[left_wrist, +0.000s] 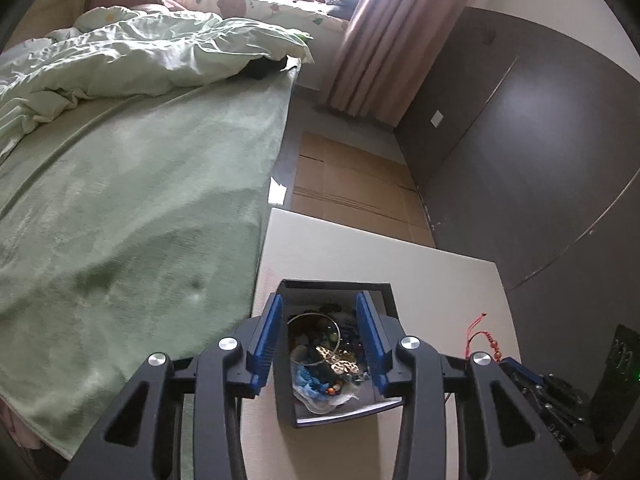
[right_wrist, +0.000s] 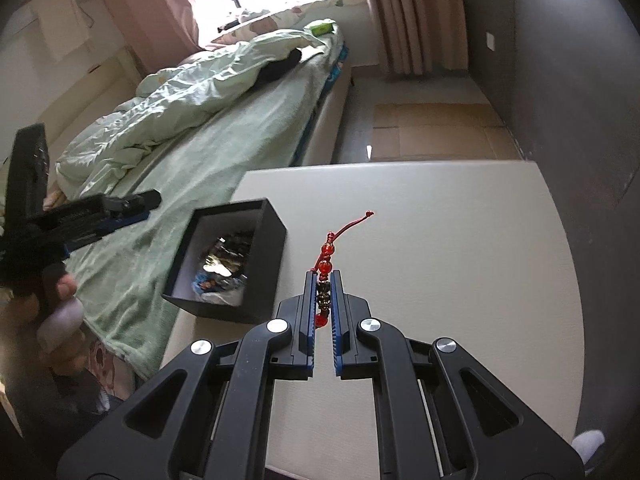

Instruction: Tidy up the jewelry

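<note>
A black open box (left_wrist: 336, 285) stands on the white table (left_wrist: 400, 264) near the bed side, filled with tangled jewelry (left_wrist: 320, 352): a thin bangle, gold pieces and blue beads. My left gripper (left_wrist: 319, 300) hangs over the box, open, with its blue pads apart and nothing pressed between them. My right gripper (right_wrist: 324, 276) is shut on a red beaded bracelet (right_wrist: 326, 256), lifted above the table to the right of the box (right_wrist: 276, 236). The bracelet's red cord sticks out past the fingertips. In the right wrist view, a hand (right_wrist: 60, 312) holds the left gripper (right_wrist: 154, 200).
A bed with a green blanket (left_wrist: 140, 200) and a rumpled duvet runs along the table's left edge. Flattened cardboard (left_wrist: 348, 184) lies on the floor beyond the table. A dark wall (left_wrist: 520, 140) stands to the right, and pink curtains (left_wrist: 380, 40) hang by the window.
</note>
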A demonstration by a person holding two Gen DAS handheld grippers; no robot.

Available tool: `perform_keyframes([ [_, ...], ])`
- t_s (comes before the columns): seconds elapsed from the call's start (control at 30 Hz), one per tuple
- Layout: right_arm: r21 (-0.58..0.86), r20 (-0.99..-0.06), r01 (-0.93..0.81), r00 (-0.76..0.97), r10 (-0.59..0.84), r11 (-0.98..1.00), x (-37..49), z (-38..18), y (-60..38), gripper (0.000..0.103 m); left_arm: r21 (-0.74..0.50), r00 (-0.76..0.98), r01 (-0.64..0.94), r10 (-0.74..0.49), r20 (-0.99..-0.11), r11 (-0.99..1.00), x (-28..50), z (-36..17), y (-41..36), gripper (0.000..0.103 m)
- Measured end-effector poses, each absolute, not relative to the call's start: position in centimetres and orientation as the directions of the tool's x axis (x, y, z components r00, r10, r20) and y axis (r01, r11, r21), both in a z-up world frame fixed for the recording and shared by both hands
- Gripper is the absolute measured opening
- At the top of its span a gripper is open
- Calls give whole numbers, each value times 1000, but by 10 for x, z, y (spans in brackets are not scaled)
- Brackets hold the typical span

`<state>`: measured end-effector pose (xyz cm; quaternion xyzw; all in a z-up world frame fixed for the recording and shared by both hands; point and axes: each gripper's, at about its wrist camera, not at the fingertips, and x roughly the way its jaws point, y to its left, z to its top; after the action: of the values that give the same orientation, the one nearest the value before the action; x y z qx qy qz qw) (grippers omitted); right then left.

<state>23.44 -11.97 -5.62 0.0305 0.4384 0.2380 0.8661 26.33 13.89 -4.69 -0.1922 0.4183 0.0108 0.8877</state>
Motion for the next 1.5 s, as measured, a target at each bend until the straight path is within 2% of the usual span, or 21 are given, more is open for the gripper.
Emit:
perform_keyframes([
  [0.1, 274, -732, -406, 500, 463, 872, 236, -46, -109, 8, -329, 652, -190, -132, -747, 925, 262, -46, 143, 37],
  [0.23, 291, -717, -443, 486, 500, 848, 239, -35, -87, 8, -327, 660, -186, -129, -740, 927, 260, -45, 145, 51],
  [0.37, 315, -712, -465, 460, 530, 827, 246, -31, -64, 8, -328, 658, -180, -134, -741, 927, 259, -45, 147, 51],
  [0.47, 313, -713, -486, 447, 540, 816, 249, -28, -47, 8, -339, 668, -187, -134, -733, 922, 257, -44, 152, 59],
  [0.6, 327, -713, -512, 418, 563, 795, 253, -29, -23, 8, -352, 675, -199, -133, -726, 915, 255, -42, 160, 60],
  [0.73, 364, -710, -537, 369, 600, 761, 257, -33, -2, 8, -359, 677, -223, -121, -726, 906, 251, -40, 171, 67],
  [0.8, 376, -724, -554, 325, 608, 743, 259, -40, 8, 26, -361, 682, -231, -114, -722, 904, 247, -38, 175, 72],
  [0.83, 374, -736, -546, 317, 598, 750, 261, -44, 9, 45, -360, 687, -233, -109, -718, 903, 245, -36, 176, 75],
  [0.87, 371, -737, -537, 327, 592, 758, 260, -46, 6, 50, -358, 690, -234, -104, -716, 904, 244, -34, 177, 76],
  [1.0, 376, -734, -501, 353, 581, 779, 261, -49, -16, 52, -356, 686, -237, -104, -720, 904, 243, -31, 175, 76],
  [1.1, 367, -728, -483, 383, 569, 795, 258, -46, -38, 61, -350, 688, -227, -104, -718, 909, 242, -26, 170, 77],
  [1.27, 358, -711, -450, 436, 551, 818, 246, -36, -80, 73, -315, 693, -189, -101, -714, 930, 241, -20, 150, 85],
  [1.33, 351, -710, -435, 454, 539, 829, 240, -33, -94, 74, -301, 692, -169, -105, -714, 938, 237, -18, 141, 86],
  [1.4, 355, -707, -420, 464, 533, 836, 235, -30, -109, 75, -292, 701, -142, -112, -704, 946, 228, -16, 132, 93],
  [1.5, 347, -698, -392, 499, 514, 852, 223, -23, -132, 85, -266, 707, -110, -112, -698, 958, 212, -16, 118, 94],
])
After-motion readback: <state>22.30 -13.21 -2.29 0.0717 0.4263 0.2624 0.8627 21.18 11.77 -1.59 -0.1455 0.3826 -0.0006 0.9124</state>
